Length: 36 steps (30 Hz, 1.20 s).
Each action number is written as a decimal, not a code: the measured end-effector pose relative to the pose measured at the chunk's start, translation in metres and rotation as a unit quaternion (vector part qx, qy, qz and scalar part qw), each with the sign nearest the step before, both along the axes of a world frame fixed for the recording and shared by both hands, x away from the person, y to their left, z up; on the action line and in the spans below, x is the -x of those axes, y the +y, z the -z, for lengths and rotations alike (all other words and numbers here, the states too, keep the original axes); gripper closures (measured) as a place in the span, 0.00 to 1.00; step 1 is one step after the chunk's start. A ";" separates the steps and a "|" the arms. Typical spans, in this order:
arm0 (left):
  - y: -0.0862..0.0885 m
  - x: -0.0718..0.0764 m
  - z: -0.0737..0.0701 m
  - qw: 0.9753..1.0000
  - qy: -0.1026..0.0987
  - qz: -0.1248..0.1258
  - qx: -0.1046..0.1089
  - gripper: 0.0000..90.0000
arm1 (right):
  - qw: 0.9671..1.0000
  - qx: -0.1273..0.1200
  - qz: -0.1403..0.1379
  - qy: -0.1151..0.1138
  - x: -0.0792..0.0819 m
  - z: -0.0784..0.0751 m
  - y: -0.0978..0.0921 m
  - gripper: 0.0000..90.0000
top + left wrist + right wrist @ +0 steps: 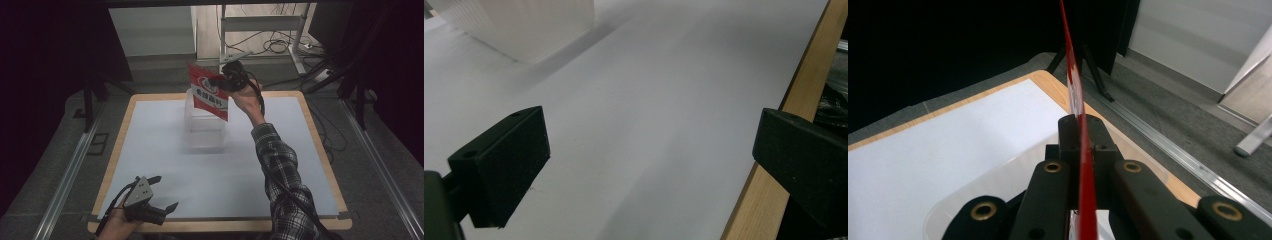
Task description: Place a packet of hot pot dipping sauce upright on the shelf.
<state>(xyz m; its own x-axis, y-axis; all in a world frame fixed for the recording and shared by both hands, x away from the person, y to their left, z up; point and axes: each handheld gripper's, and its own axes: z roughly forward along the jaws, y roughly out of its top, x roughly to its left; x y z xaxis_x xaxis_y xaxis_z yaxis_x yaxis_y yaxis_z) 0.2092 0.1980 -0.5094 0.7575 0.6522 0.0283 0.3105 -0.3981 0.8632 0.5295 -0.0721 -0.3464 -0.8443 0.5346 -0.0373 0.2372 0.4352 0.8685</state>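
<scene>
A red and white snack packet (207, 92) hangs in the air over a clear plastic bin (204, 126) at the back middle of the table. My right gripper (222, 80) is shut on the packet's upper right edge. In the right gripper view the packet (1076, 95) stands edge-on between the closed jaws, with the bin (998, 185) just below. My left gripper (162, 192) rests low near the table's front left edge, open, nothing between its fingers. In the left gripper view the bin (524, 25) shows at upper left.
The white table top (165, 150) has a wooden rim (220, 226). Beyond the table's far edge stand a metal frame (260, 30) and loose cables on the floor (280, 45). Metal floor rails (70, 170) run along both sides.
</scene>
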 end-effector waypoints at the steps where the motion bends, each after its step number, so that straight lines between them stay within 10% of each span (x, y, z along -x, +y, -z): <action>1: 0.000 0.000 0.000 1.000 0.000 0.000 0.000 0.02 | 1.000 -0.001 -0.001 -0.001 -0.001 0.000 0.003 0.97; 27: -0.001 0.000 0.000 1.000 -0.001 0.004 -0.004 0.02 | 0.999 0.016 0.020 0.028 -0.015 0.040 0.005 0.96; 36: -0.001 0.001 0.000 1.000 -0.002 0.005 -0.004 0.02 | 0.999 0.030 0.029 0.017 -0.011 0.042 0.006 0.80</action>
